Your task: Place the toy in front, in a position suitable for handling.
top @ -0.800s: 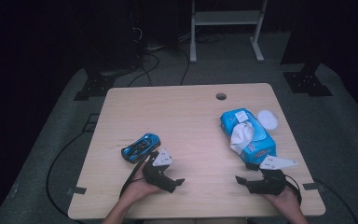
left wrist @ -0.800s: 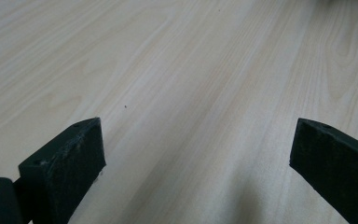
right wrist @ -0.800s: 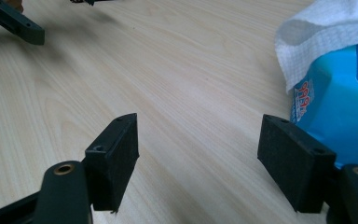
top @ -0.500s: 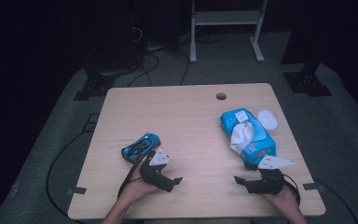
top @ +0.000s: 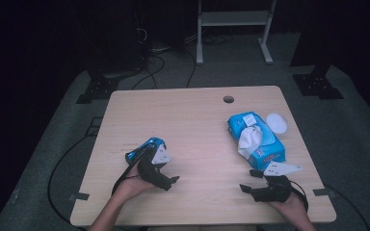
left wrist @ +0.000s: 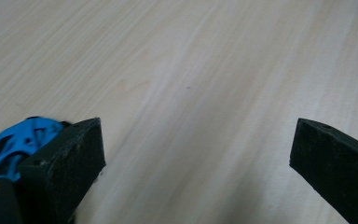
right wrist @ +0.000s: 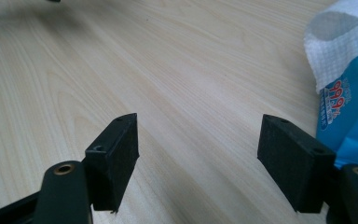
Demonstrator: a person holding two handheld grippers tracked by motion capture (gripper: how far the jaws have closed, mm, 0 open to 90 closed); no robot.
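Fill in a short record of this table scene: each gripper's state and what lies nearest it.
left gripper: open, nothing between its fingers
nearest left: blue toy car, beside one finger
right gripper: open, holding nothing
nearest right: blue wipes pack, a white wipe sticking out
also: white round lid beside the pack
surface: wooden table

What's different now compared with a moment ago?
The left gripper has edged forward, up against the blue toy car; its jaws are open and hold nothing. The right gripper, also open, the wipes pack and the white lid stayed put.
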